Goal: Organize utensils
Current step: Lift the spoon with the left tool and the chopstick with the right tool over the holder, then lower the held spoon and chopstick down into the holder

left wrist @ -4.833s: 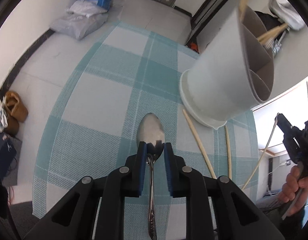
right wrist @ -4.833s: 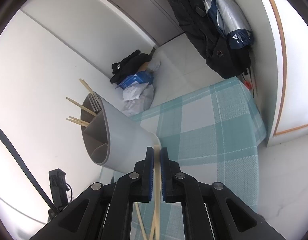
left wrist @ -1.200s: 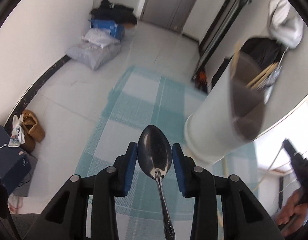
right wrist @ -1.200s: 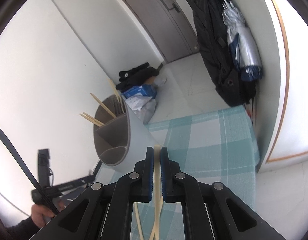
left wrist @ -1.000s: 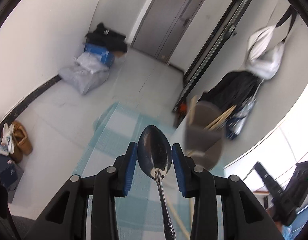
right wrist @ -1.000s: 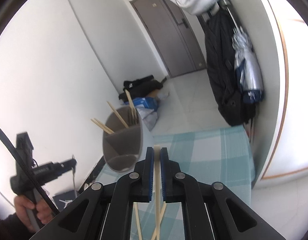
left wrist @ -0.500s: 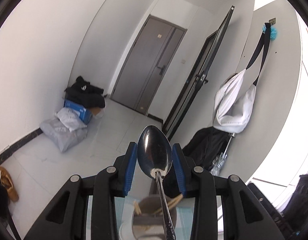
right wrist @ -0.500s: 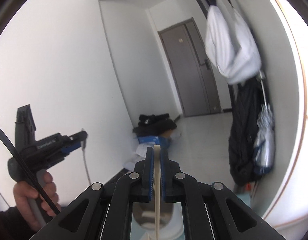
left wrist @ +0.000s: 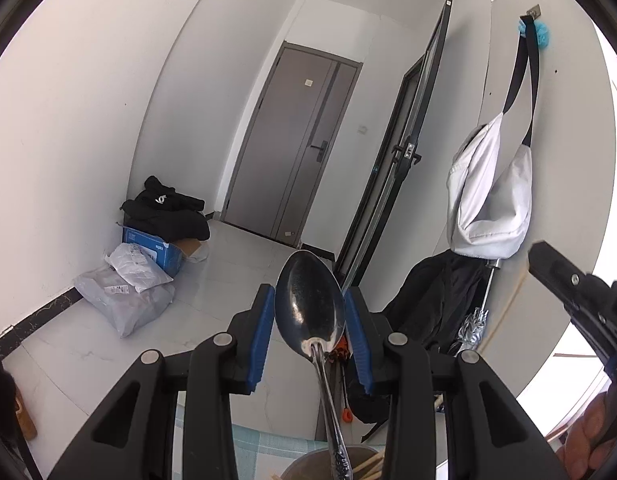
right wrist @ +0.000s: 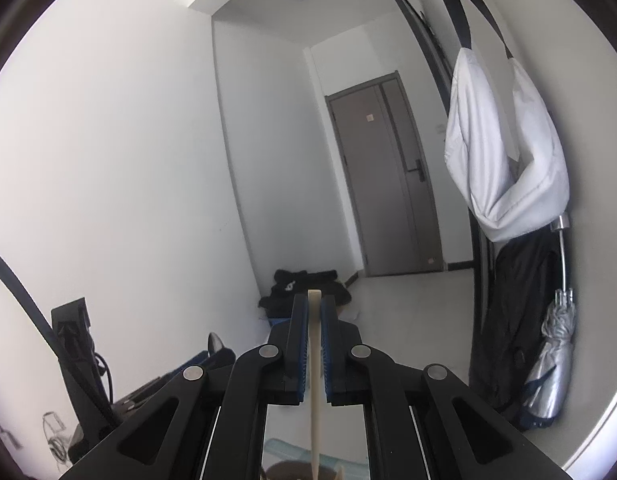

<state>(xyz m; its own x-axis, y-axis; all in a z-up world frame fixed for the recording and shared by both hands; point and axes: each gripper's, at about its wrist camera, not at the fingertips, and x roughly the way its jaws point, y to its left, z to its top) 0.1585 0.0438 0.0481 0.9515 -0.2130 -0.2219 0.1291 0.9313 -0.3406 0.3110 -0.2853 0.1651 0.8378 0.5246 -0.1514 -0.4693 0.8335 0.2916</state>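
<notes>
Item: spoon (left wrist: 310,312), clamped at the bowl between the jaws of the left gripper (left wrist: 309,332); bowl pointing up and forward, handle hanging down toward the holder (left wrist: 308,465) at the bottom edge.

Item: chopstick (right wrist: 315,360), pinched by the nearly closed jaws of the right gripper (right wrist: 314,344); long axis running near upright, lower end reaching down to the holder rim.

Step, as judged: both utensils are being carried above the holder for insertion. Next move is calling for lowering each into its compartment, then parting the jaws.

Table: cloth barely showing below.
</notes>
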